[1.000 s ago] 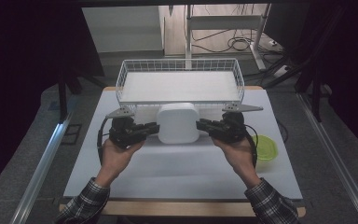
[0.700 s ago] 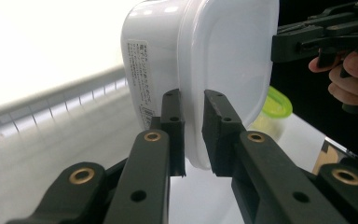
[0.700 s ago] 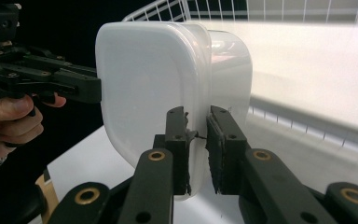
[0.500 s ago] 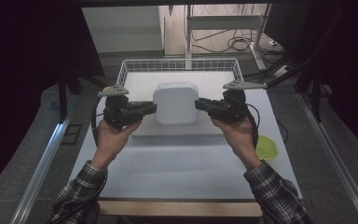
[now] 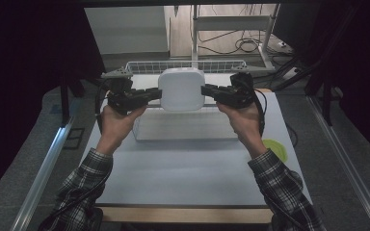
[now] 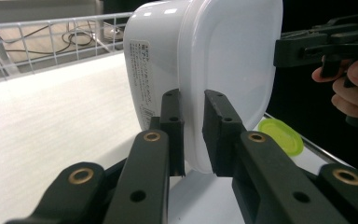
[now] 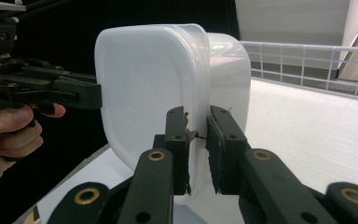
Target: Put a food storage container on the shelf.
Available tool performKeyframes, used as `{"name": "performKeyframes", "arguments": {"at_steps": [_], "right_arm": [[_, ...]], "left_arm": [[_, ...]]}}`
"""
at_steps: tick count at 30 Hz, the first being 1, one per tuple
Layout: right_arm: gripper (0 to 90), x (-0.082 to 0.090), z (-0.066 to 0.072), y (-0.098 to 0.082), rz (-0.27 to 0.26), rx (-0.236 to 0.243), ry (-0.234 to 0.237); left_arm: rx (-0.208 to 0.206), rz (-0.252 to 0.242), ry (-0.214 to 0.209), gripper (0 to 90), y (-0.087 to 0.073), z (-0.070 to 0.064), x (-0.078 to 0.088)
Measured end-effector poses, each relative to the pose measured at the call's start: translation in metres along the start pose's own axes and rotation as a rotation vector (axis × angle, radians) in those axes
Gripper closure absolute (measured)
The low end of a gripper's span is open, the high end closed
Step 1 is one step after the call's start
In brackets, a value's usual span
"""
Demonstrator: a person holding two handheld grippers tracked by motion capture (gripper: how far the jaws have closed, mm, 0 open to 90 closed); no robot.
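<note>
Both the left gripper (image 5: pixel 155 94) and the right gripper (image 5: pixel 207 91) are clamped on the rim of the white container (image 5: pixel 181 89), held aloft over the wire basket (image 5: pixel 139 67); lowering and release are judged outstanding.

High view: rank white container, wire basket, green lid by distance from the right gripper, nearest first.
1. white container: clamped at its edge by the right gripper, between both grippers.
2. wire basket: just behind and below, at the table's far side.
3. green lid: farthest, on the table's right edge, nearer the person.
</note>
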State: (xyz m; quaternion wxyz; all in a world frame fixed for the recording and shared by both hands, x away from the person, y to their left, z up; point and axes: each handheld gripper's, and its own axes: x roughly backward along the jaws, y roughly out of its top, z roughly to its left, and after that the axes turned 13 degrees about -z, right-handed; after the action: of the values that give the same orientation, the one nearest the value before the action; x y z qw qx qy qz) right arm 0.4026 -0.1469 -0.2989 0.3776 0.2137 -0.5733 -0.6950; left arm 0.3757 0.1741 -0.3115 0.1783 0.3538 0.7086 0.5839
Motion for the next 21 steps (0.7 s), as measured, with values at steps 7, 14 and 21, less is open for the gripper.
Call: {"name": "performKeyframes", "arguments": {"at_steps": [7,14,21], "right_arm": [[78.6,-0.009,-0.012,0.003,-0.004,-0.024,-0.015],[78.0,-0.017,-0.021,0.003,0.003,-0.042,-0.024],[73.0,-0.025,-0.026,0.002,0.007,-0.049,-0.039]], "left_arm": [[0.014,-0.004,0.004,78.8,0.003,0.008,-0.012],[0.022,-0.011,0.001,77.8,0.003,0.016,-0.02],[0.016,-0.011,-0.004,71.6,0.002,0.019,-0.025]]}}
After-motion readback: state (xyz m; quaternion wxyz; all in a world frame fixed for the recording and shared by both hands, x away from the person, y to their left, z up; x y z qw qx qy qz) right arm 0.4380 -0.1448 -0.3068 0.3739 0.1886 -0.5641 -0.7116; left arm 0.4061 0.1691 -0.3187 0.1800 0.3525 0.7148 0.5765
